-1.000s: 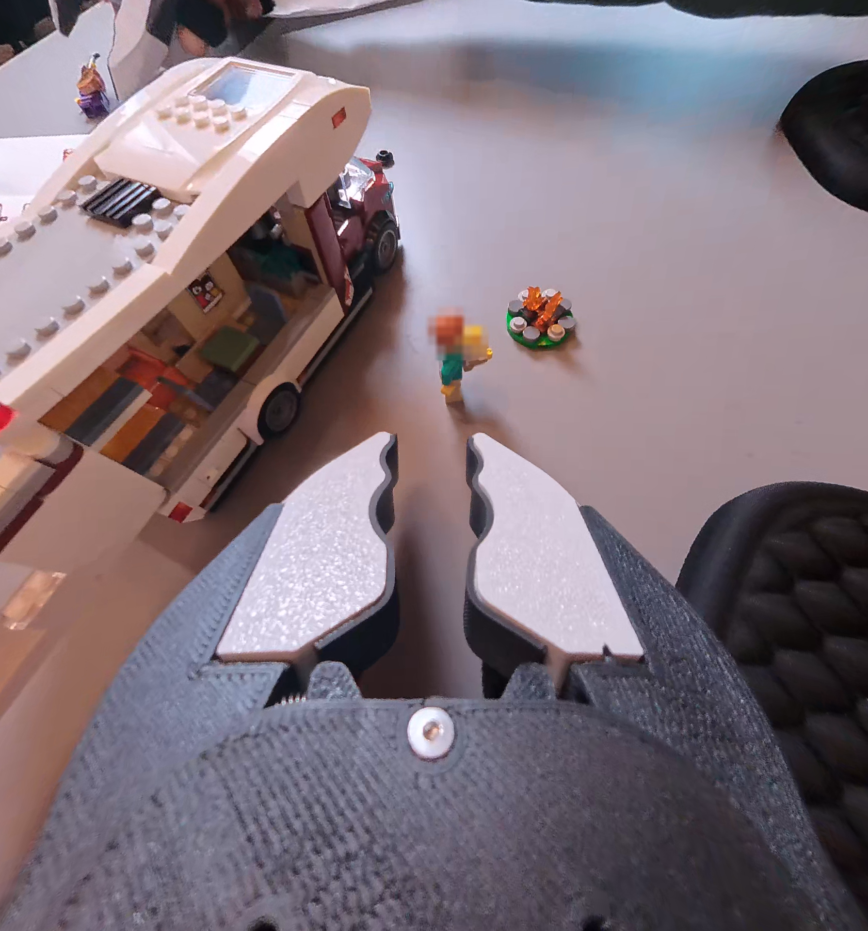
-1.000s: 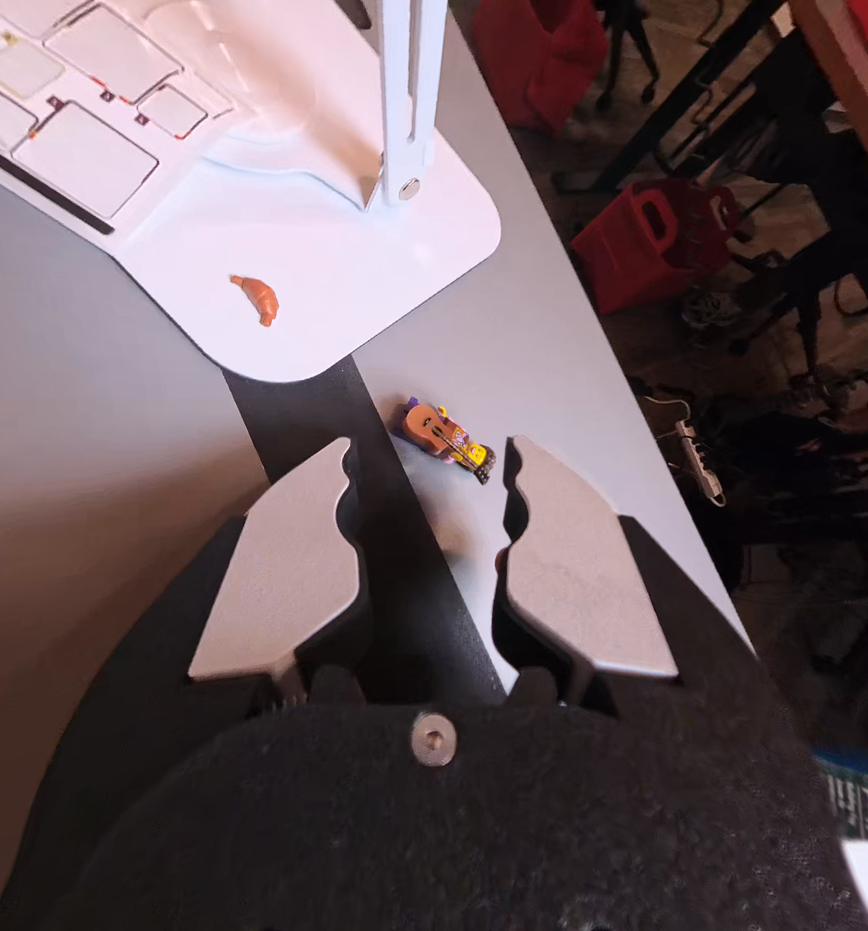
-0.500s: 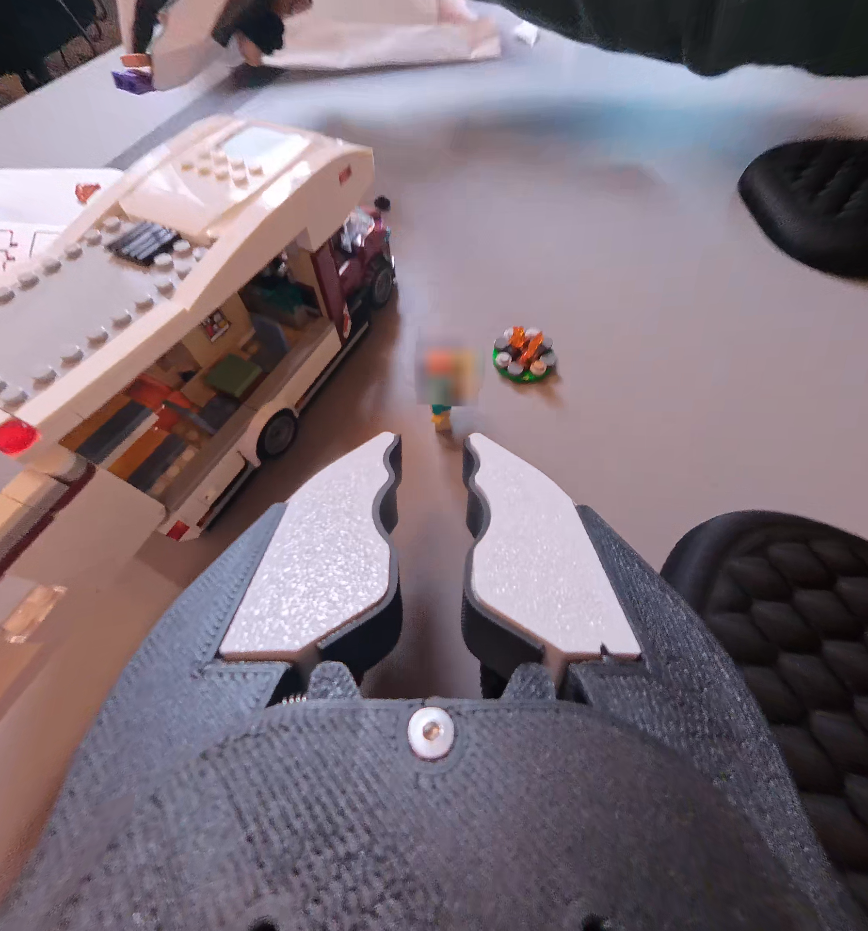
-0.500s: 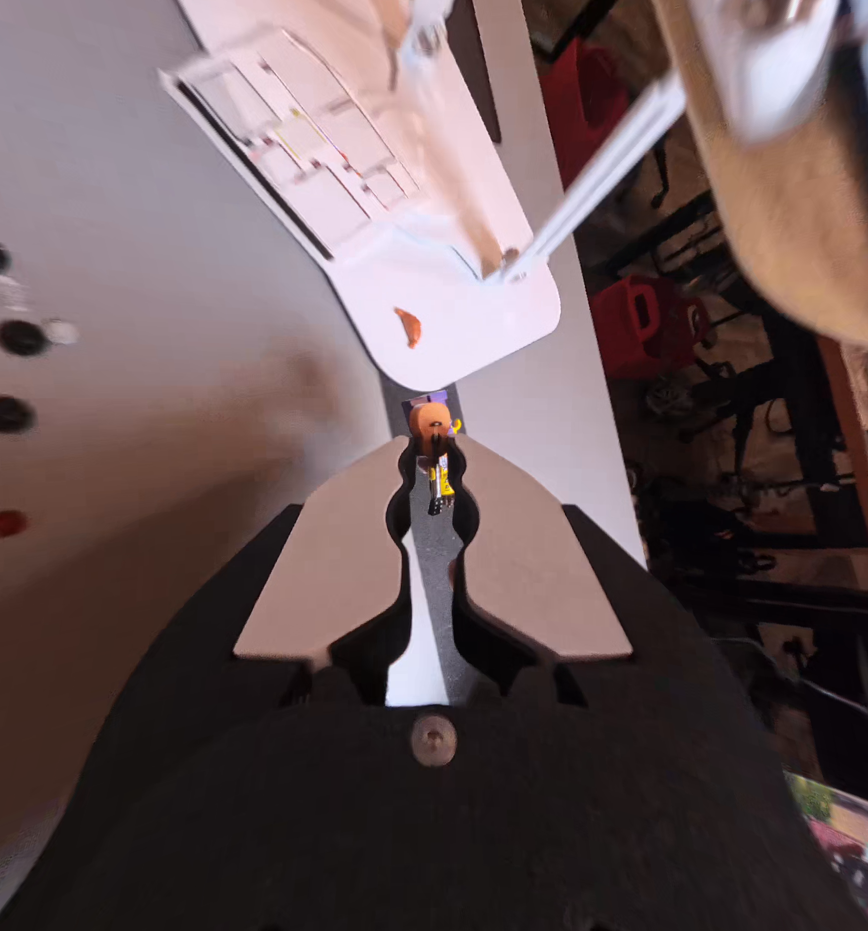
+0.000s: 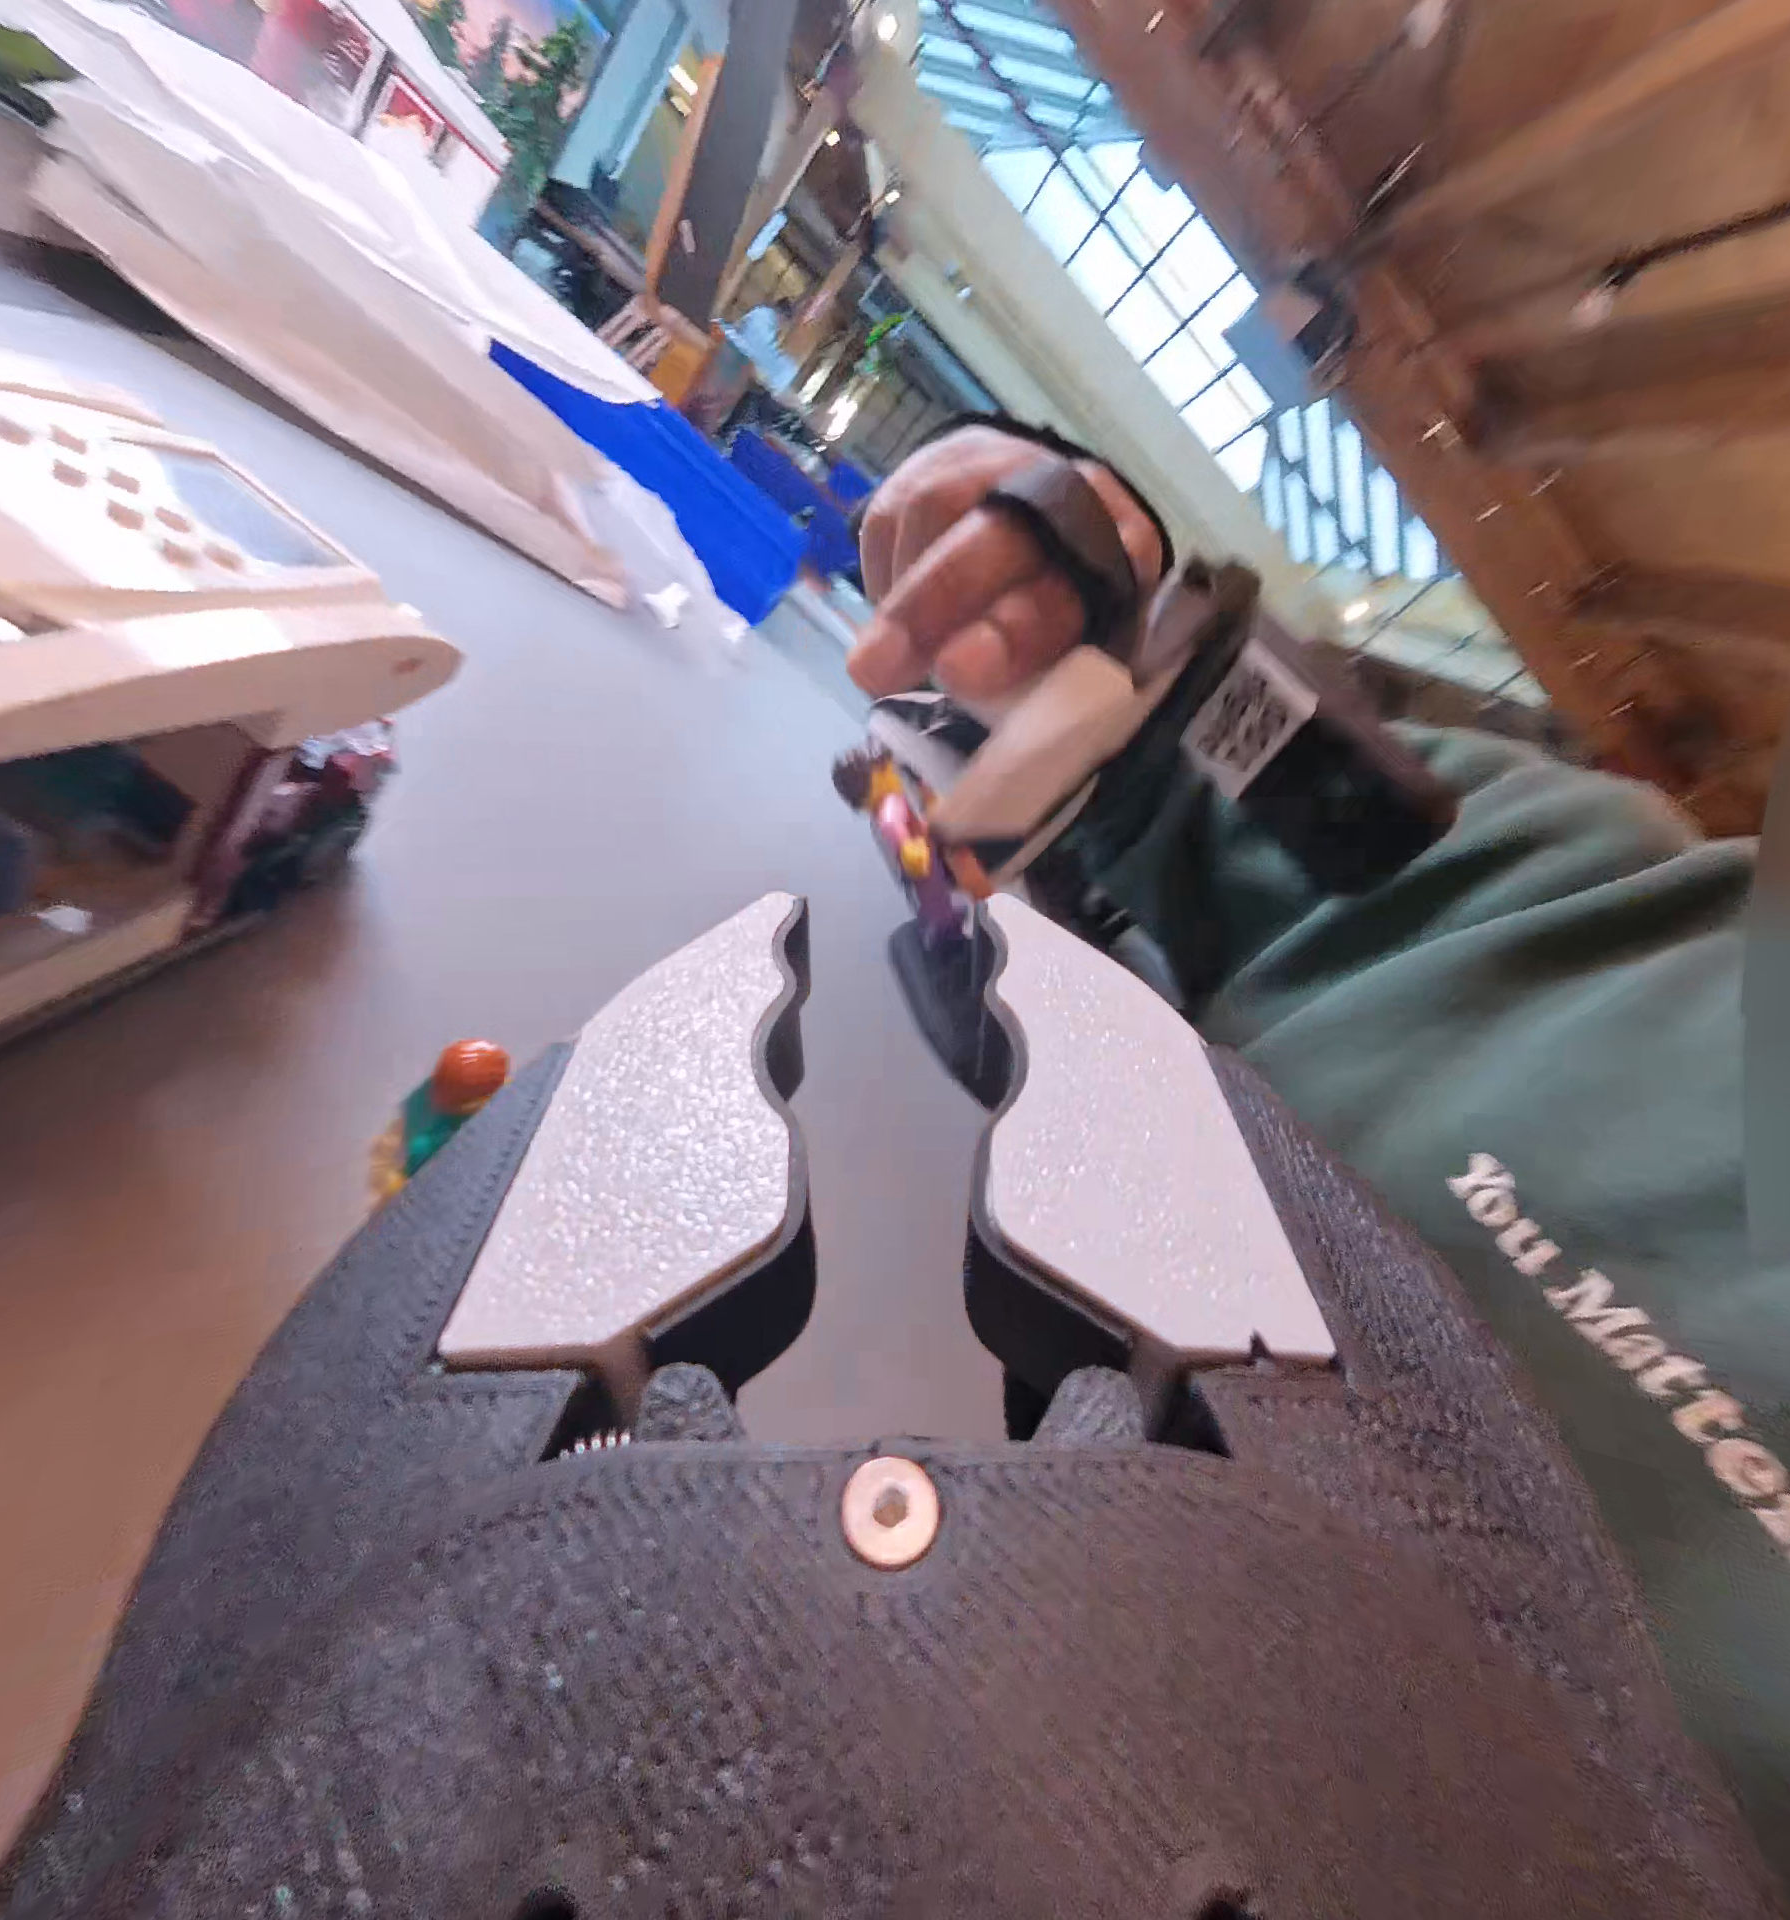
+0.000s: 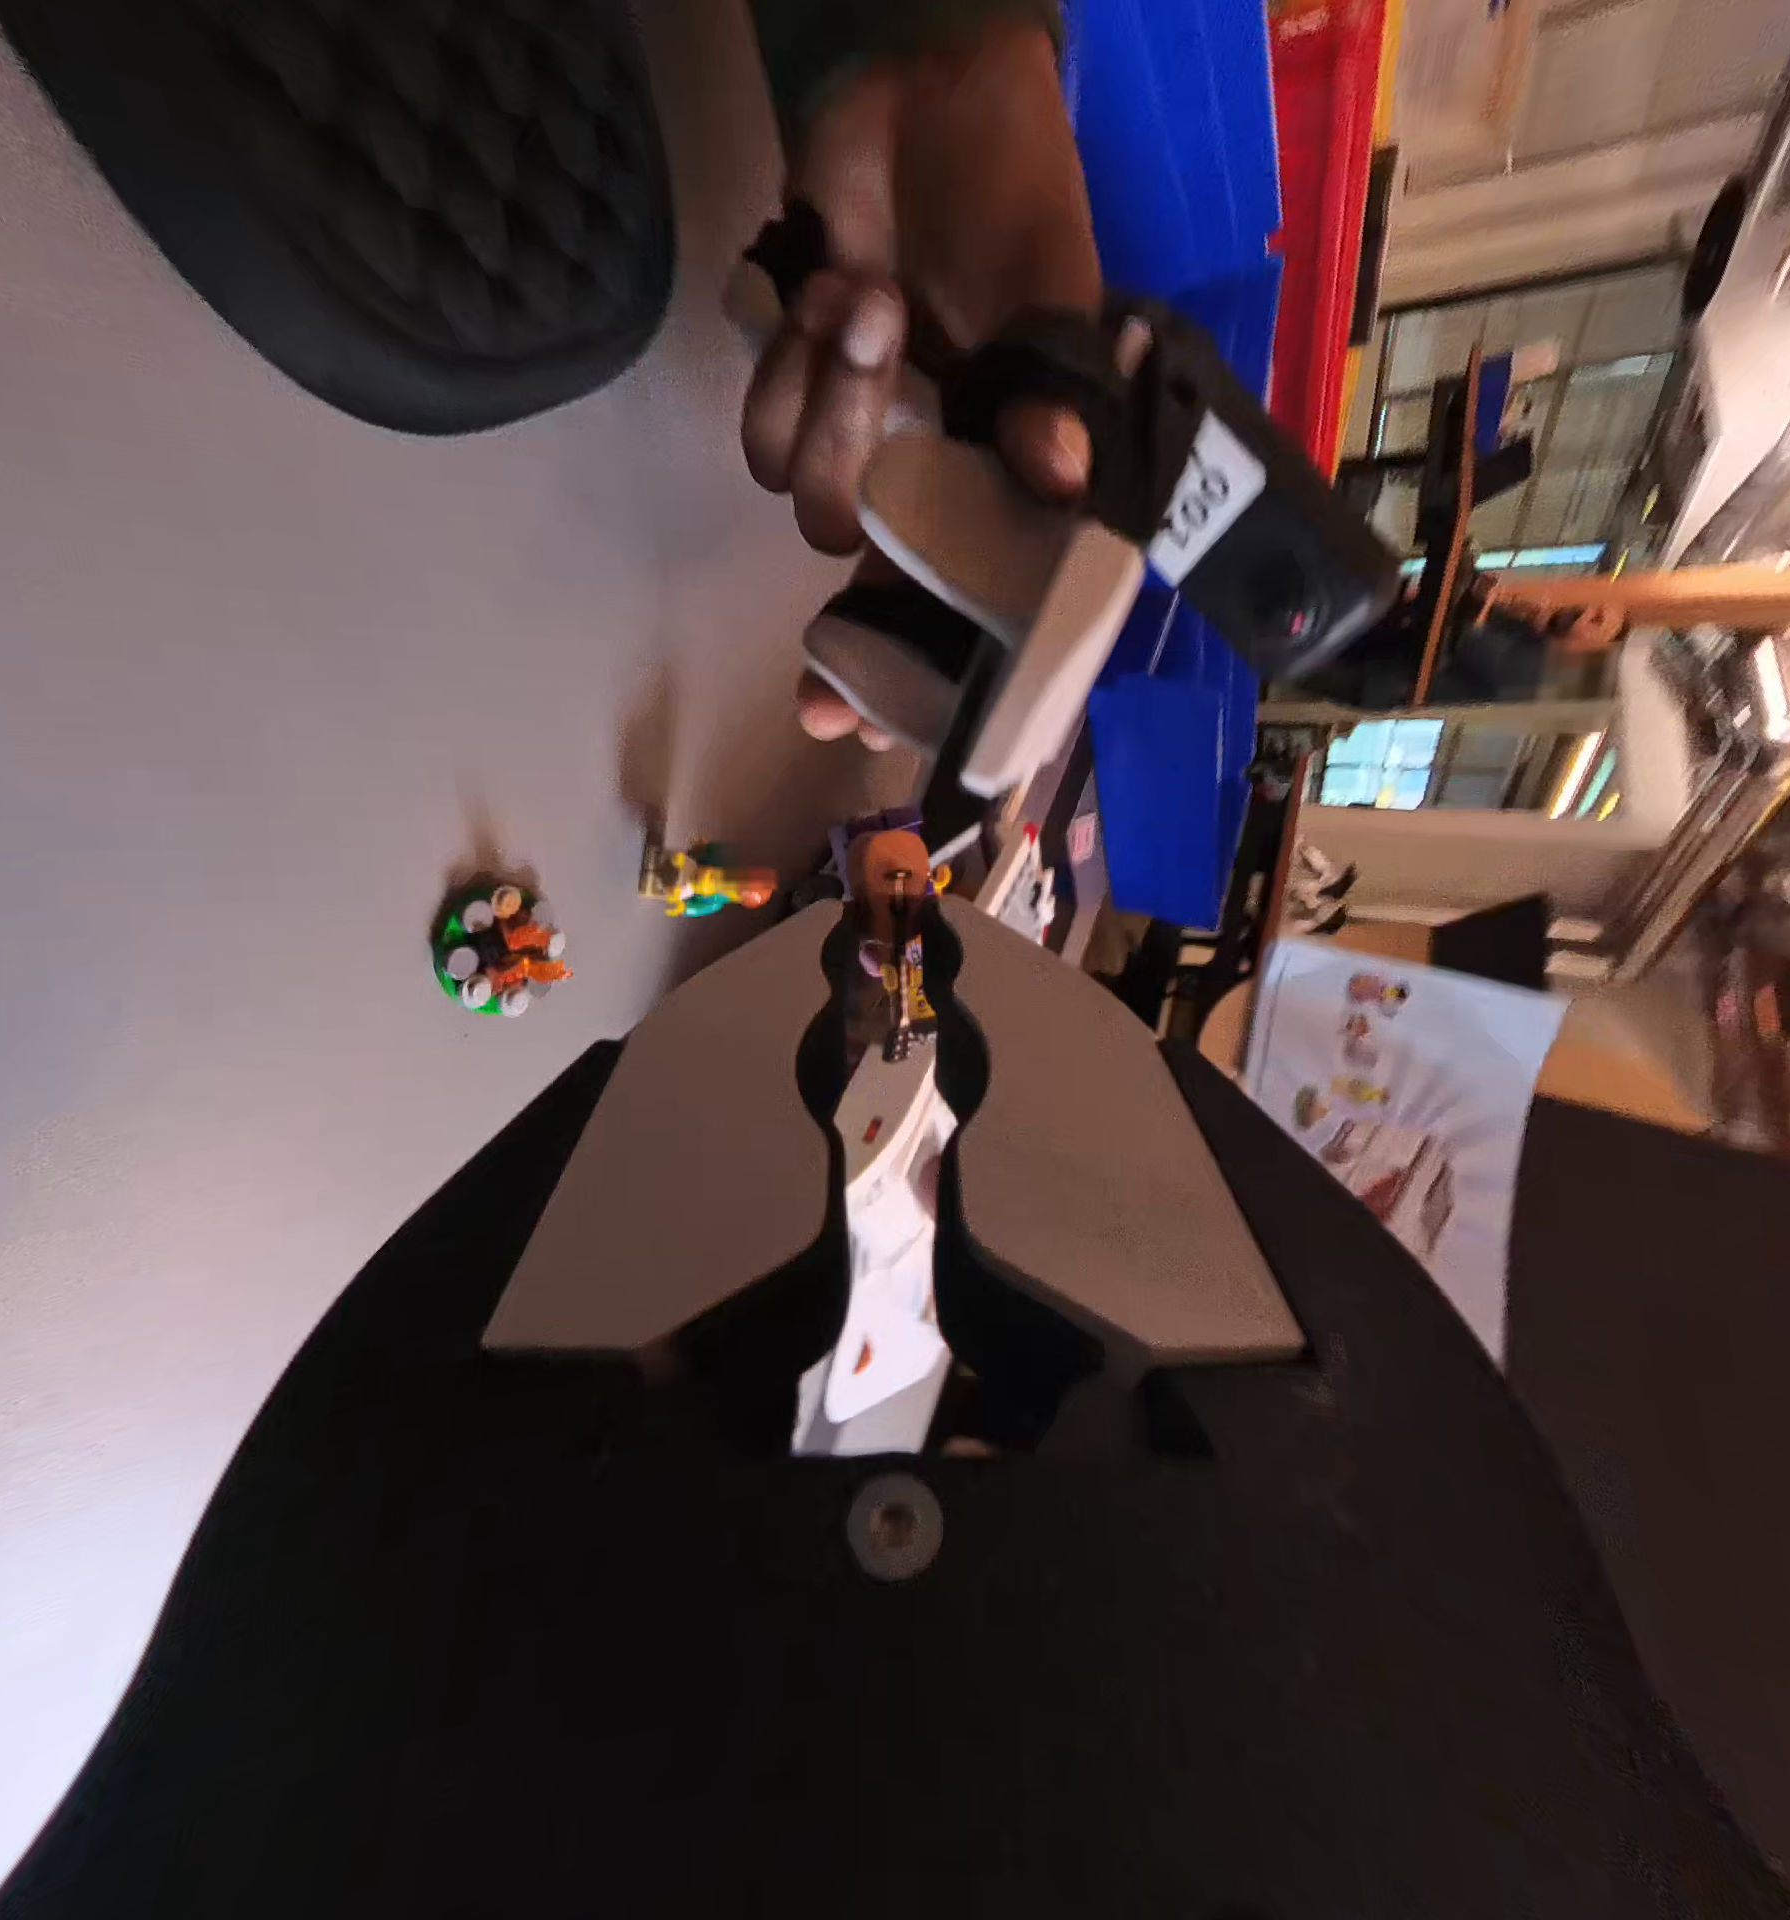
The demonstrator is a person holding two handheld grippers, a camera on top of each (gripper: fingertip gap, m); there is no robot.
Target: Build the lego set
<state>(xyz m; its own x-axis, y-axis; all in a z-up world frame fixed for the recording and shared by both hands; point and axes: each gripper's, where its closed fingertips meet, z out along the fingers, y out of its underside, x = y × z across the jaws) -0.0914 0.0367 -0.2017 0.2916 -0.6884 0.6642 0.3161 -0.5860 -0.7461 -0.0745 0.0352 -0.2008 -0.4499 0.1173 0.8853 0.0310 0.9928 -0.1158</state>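
Note:
My right gripper (image 6: pixel 891 920) is shut on a small toy figure with purple legs and a brown guitar (image 6: pixel 886 883), held clear of the grey table (image 6: pixel 195 727). In the left wrist view the same figure (image 5: pixel 912 831) hangs from the right gripper's fingers (image 5: pixel 1036 748), just ahead of my left gripper's right fingertip. My left gripper (image 5: pixel 896 925) is open with nothing between its pads. A second toy figure, green with orange hair (image 5: pixel 449 1101), lies on the table beside the left gripper; it also shows in the right wrist view (image 6: pixel 709 883).
A white toy-brick camper (image 5: pixel 143 582) stands at the left. A round green campfire piece (image 6: pixel 496 951) lies on the table. A black cushion (image 6: pixel 371 187), a blue bag (image 6: pixel 1171 312), a printed sheet (image 6: pixel 1390 1091) and a person's green sleeve (image 5: pixel 1493 1039) are close by. Only a small space, under 4 cm, lies between the two pairs of fingers. The round green campfire piece (image 6: pixel 496 951) is about equally far from each gripper, around 10 cm.
My right gripper shut on the guitar figure, lifted it off the table and swung it over towards the left gripper. The left gripper tilted up and opened a little.

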